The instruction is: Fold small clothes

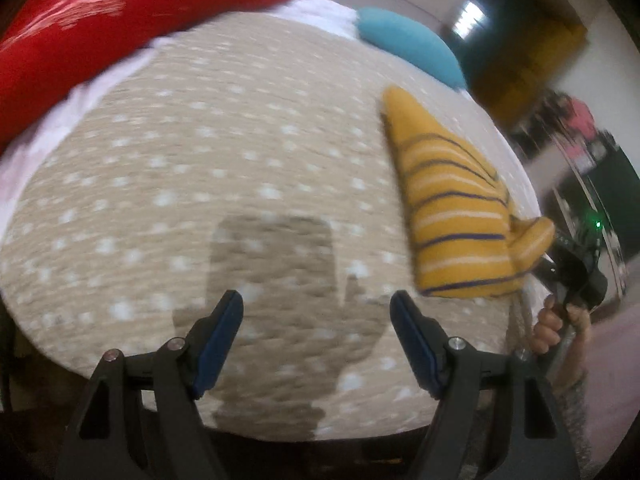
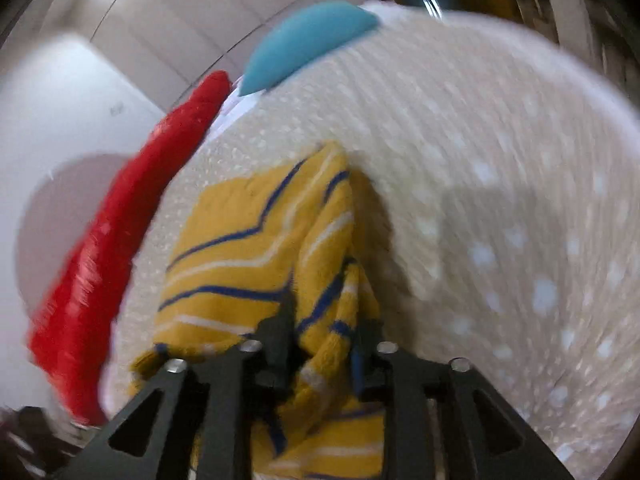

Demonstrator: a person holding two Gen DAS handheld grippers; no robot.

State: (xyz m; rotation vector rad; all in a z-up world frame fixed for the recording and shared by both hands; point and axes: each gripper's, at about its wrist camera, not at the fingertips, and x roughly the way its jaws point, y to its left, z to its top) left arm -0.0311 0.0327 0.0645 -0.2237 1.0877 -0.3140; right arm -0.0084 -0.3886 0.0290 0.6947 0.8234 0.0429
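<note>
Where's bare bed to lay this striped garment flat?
Widest bare patch: dotted beige blanket ahead of the open left gripper, bordered by red pillow and teal pillow. The right gripper carries the yellow striped garment at the right edge.

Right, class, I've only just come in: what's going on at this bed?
A person is working with a gripper in each hand. The right gripper is clamped on a yellow striped garment and holds it up above the beige dotted bedspread, so it hangs bunched and unfolded. The left gripper is open and holds nothing, hovering over the bedspread. A red pillow and a blue pillow lie at the far end. No fold is visible yet.
</note>
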